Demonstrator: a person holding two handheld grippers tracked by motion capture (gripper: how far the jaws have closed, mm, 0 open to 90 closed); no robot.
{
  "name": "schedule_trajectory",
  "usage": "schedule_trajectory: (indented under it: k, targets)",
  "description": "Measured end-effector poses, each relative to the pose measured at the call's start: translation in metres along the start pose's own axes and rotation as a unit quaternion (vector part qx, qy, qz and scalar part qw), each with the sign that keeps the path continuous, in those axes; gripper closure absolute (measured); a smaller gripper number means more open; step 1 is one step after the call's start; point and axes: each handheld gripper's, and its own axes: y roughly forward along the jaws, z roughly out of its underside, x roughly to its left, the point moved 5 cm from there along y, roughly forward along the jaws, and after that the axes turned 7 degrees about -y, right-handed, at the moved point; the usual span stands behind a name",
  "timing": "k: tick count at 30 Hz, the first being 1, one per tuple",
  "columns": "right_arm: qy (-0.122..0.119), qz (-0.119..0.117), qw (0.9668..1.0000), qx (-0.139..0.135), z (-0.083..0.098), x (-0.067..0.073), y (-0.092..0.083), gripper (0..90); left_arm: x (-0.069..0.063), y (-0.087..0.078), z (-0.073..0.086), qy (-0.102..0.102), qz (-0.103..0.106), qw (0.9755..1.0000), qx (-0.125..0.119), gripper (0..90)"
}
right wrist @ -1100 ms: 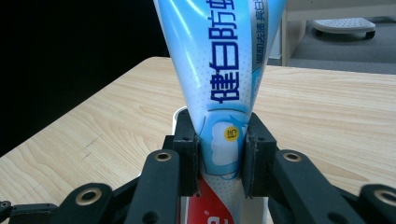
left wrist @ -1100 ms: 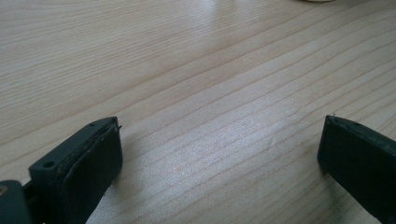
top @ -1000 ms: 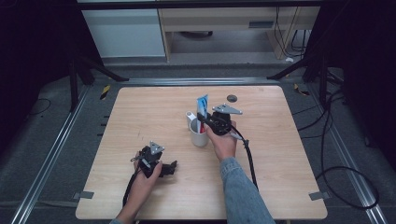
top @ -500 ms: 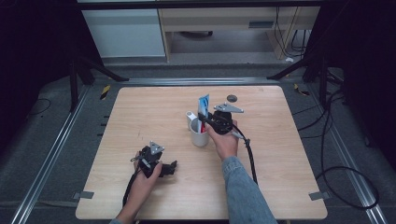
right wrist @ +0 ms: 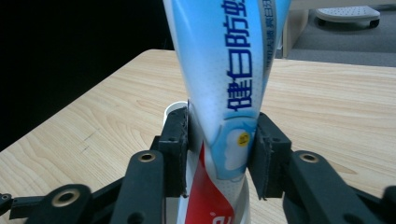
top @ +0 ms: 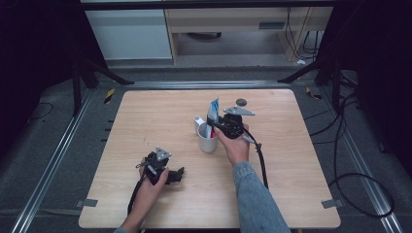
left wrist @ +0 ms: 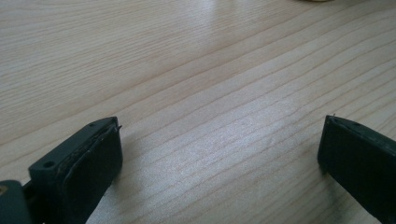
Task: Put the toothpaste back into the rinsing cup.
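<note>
A blue-and-white toothpaste tube (top: 213,109) stands upright in a white mug (top: 208,141) near the table's middle. My right gripper (top: 214,127) reaches it from the right, jaws on either side of the tube (right wrist: 229,70) just above the mug rim (right wrist: 173,110). Its jaws have just been opening: the right gripper (right wrist: 219,144) shows a thin dark gap at the left pad, while the right pad still grazes the tube. My left gripper (top: 180,174) rests low on the table at the front left. In its own view the left gripper (left wrist: 219,154) is wide open over bare wood.
A small dark round object (top: 241,102) lies on the wooden table (top: 145,116) just behind the right gripper. Cables trail from both grippers toward the front edge. Beyond the table's far edge stand a white cabinet (top: 131,34) and dark stand legs.
The right gripper's jaws look slightly wider around the tube. Both hands, the tube and the mug have stayed where they were.
</note>
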Motion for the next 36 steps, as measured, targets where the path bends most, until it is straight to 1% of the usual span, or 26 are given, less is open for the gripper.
schedule_trajectory:
  k: [4, 16, 21, 23, 26, 29, 36]
  targets:
    - [0.002, 0.001, 1.0, 0.001, 0.0, -0.001, -0.001, 59.4, 0.0, 0.0, 0.0, 0.0, 0.0, 1.0, 0.0, 0.0]
    - [-0.003, 0.004, 0.9999, 0.012, 0.0, -0.002, -0.003, 54.7, 0.0, 0.0, 0.0, 0.001, 0.001, 1.0, 0.0, 0.0]
    - [-0.006, 0.011, 0.9997, 0.02, 0.0, -0.003, -0.004, 50.1, 0.0, 0.0, 0.0, 0.001, 0.001, 1.0, 0.0, 0.0]
    - [-0.009, 0.019, 0.9995, 0.024, 0.0, -0.003, -0.004, 47.5, 0.0, 0.0, 0.0, 0.001, 0.001, 1.0, 0.0, 0.0]
    - [-0.009, 0.026, 0.9993, 0.026, 0.0, -0.003, -0.005, 45.3, 0.0, 0.0, 0.0, 0.001, 0.001, 1.0, 0.0, 0.0]
    - [-0.01, 0.026, 0.9993, 0.027, -0.001, -0.003, -0.006, 43.0, 0.0, 0.0, 0.0, 0.001, 0.001, 1.0, 0.0, 0.0]
    - [-0.015, 0.038, 0.9986, 0.033, -0.003, -0.002, -0.011, 32.6, 0.0, 0.0, 0.0, 0.002, 0.002, 1.0, 0.0, 0.0]
